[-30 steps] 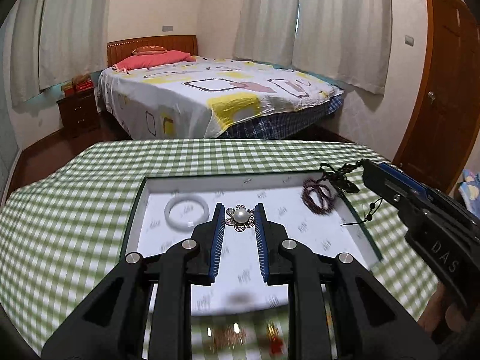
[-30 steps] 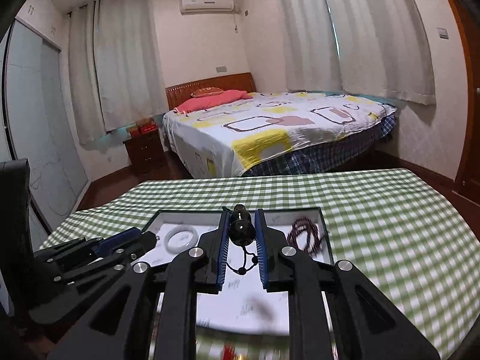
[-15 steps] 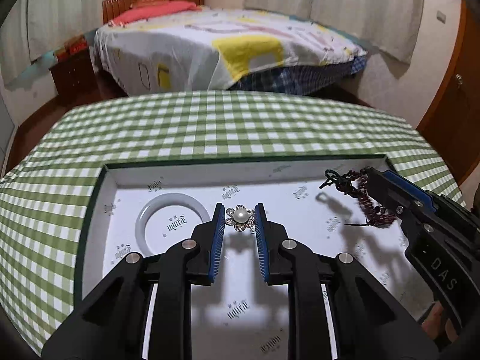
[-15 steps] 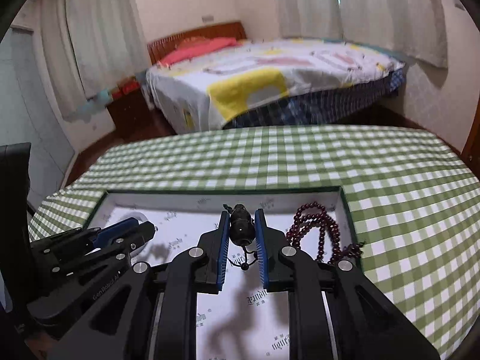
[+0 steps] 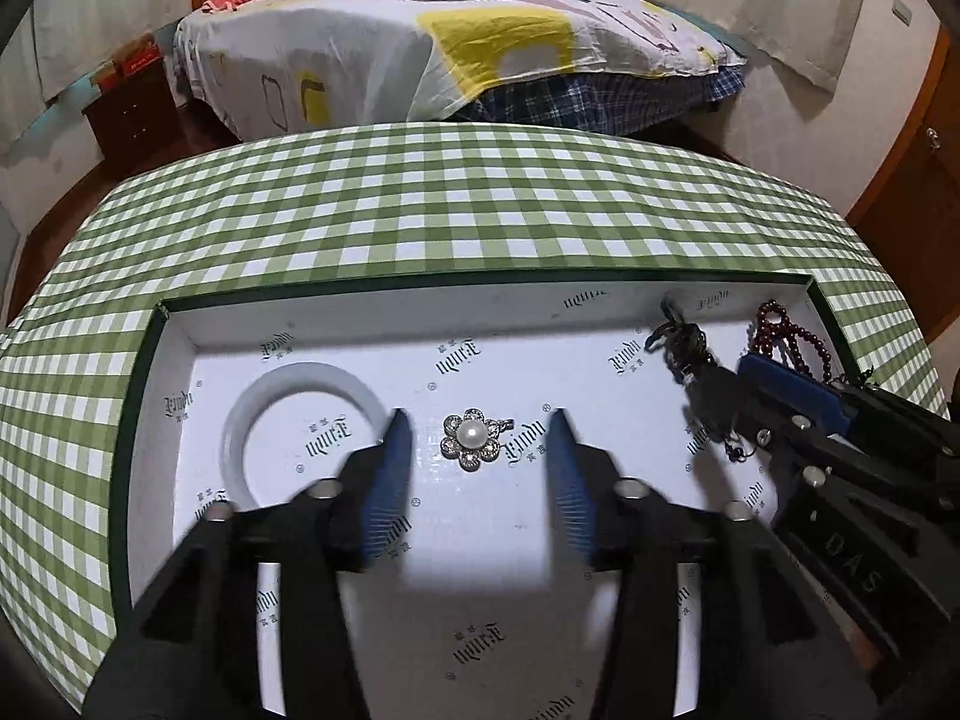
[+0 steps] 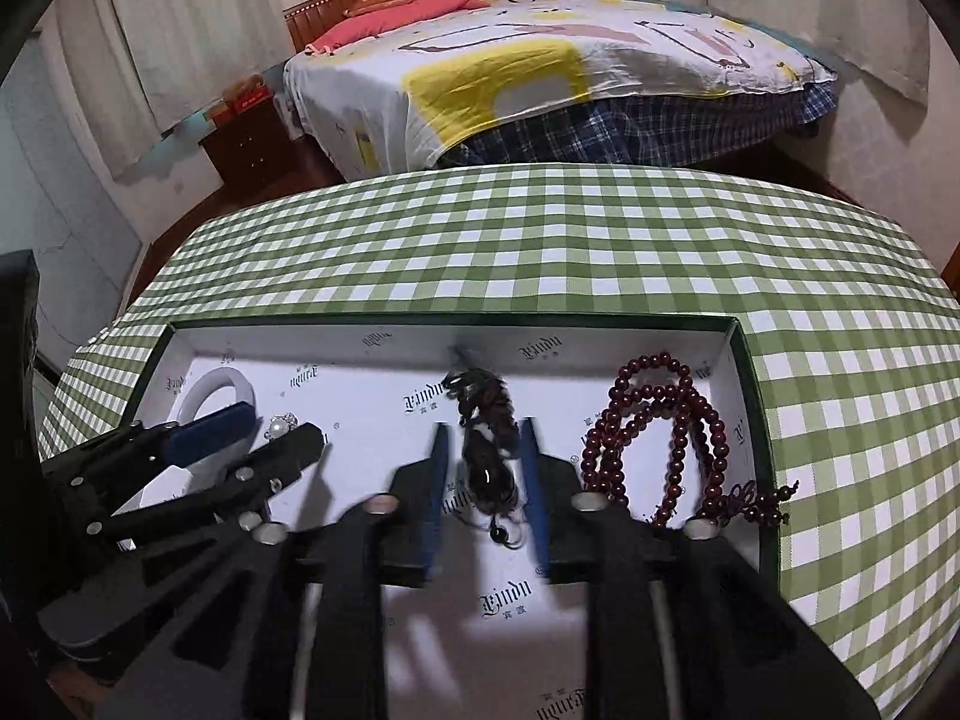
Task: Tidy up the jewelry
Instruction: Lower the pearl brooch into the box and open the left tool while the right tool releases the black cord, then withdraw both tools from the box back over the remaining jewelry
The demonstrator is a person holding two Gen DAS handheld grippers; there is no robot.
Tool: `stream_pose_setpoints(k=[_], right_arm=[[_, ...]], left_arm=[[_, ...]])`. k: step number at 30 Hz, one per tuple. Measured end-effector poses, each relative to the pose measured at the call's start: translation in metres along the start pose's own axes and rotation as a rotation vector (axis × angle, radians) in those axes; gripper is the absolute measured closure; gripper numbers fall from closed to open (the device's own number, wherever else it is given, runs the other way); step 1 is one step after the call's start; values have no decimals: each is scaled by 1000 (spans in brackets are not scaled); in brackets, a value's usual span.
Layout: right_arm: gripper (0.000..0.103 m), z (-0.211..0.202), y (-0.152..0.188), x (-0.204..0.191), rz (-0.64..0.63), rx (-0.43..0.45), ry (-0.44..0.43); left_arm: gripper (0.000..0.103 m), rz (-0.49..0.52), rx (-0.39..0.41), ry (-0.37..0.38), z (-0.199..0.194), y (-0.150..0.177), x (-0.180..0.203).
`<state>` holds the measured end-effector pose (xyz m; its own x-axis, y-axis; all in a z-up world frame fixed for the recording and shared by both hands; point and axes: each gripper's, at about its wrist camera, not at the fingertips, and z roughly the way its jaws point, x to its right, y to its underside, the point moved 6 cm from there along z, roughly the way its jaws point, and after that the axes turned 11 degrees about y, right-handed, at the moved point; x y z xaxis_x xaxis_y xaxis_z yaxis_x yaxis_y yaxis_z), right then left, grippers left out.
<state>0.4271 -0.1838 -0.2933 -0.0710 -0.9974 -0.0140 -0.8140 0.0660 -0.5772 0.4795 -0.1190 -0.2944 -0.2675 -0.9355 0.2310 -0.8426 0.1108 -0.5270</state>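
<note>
The left gripper is opening, its jaws clear on either side of the pearl brooch, which lies flat on the floor of the white box; the right gripper is opening too, the dark cord pendant loose between its jaws on the box floor; neither is gripped. The brooch looks light, stiff and probably slippery, best pinched across its petal rim; the pendant looks limp, best taken at its knotted bundle.
</note>
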Motion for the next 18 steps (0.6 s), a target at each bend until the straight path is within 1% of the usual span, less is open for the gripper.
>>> stream_pose_setpoints(k=[2,4,5,7,13,15,18], right_arm=[[60,-5,-1,1,7,20,8],[60,-17,-3,6,26,58,10],[60,-22,-3,6,30,72,10],[60,-42,-2,7,35,127,14],[60,-95,11,6,34,252,33],[60,-111,20,5,27,282,40],[60,-131,34,2,18,310,44]], left_arm=[[47,-9,27,1,-5,-2,-2],[41,-26,63,5,-17,-1,-4],[41,-33,82,7,-23,-1,-5],[40,-34,130,11,-38,0,-4],[38,8,261,-15,-92,17,5],[37,19,291,-22,-109,26,8],[37,27,311,-20,-128,37,12]])
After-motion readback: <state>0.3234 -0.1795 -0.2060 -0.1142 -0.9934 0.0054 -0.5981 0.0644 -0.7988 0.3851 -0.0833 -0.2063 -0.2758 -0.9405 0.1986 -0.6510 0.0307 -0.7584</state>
